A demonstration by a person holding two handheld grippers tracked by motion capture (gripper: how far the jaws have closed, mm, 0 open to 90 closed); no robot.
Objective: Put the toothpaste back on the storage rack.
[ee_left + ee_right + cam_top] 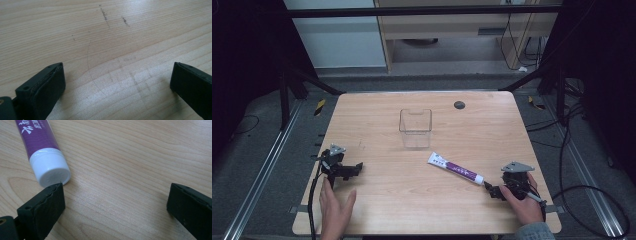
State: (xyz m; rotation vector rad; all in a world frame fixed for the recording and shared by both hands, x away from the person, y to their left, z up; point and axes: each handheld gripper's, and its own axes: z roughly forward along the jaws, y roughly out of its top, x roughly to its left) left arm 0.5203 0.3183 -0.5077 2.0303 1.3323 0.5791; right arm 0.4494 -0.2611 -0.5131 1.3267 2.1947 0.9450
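Resting near the tabletop's (377, 107) left edge, the left tongs (357, 168) lie spread and empty, the hand (334, 210) flat behind them. Toward the right front corner lies the purple toothpaste tube (456, 169), cap pointing at the right tongs (493, 191), also spread. Probably best: ease those low tongs forward until both pads straddle the cap (51, 170), now just beside one pad, before squeezing.

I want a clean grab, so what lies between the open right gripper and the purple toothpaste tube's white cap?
Nothing: bare wood in the right gripper view, cap beside one jaw.
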